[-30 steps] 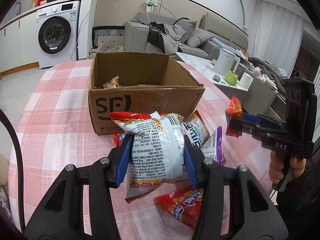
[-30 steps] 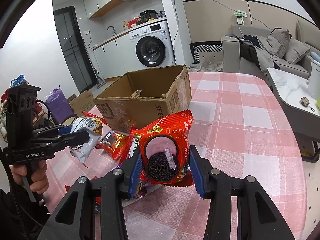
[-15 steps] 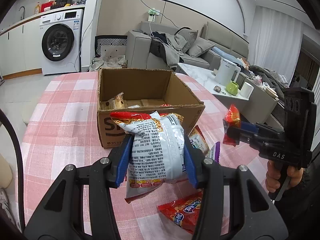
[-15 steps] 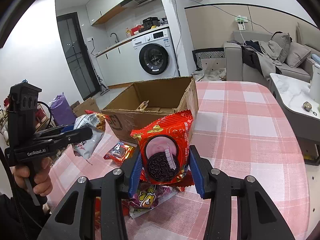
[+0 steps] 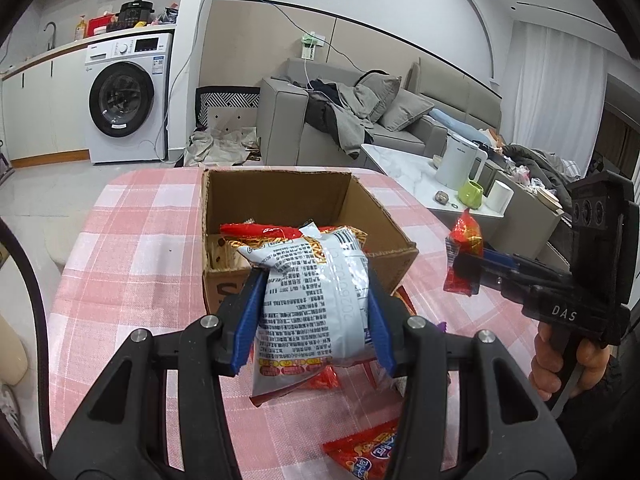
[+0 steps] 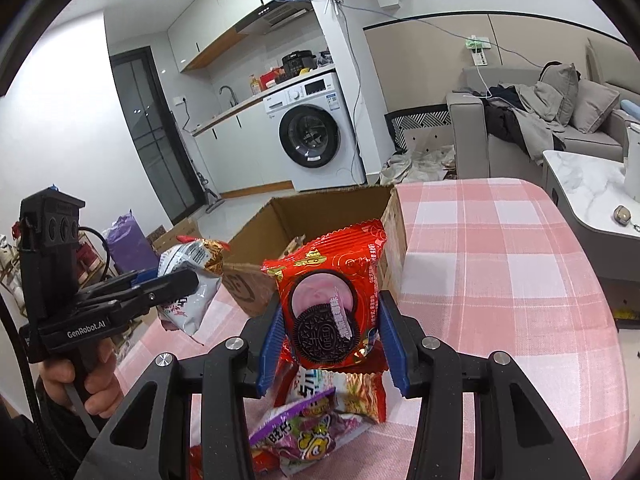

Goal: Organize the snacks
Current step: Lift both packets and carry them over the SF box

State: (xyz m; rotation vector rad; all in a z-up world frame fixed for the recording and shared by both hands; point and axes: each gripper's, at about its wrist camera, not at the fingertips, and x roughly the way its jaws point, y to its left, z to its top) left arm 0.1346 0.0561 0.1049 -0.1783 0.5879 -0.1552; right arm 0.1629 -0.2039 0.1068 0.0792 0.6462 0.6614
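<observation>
My left gripper (image 5: pixel 314 320) is shut on a white and red snack bag (image 5: pixel 312 300), held in the air just before the near wall of the open cardboard box (image 5: pixel 224 288). My right gripper (image 6: pixel 330 344) is shut on a red Oreo cookie packet (image 6: pixel 332 292), also held up, to the right of the box (image 6: pixel 396 216). The right gripper with its packet (image 5: pixel 464 256) shows at the right of the left wrist view. The left gripper with its bag (image 6: pixel 188 280) shows at the left of the right wrist view. A few snacks lie inside the box.
Several loose snack packets (image 6: pixel 316 424) lie on the pink checked tablecloth (image 6: pixel 500 280) below the grippers; a red one (image 5: pixel 360 452) lies near the front edge. A washing machine (image 5: pixel 124 96), a sofa (image 5: pixel 360 120) and a marble side table (image 5: pixel 404 164) stand beyond the table.
Both grippers have risen with their packets and moved closer to the box, so more of its inside shows. Both jaws stay shut.
</observation>
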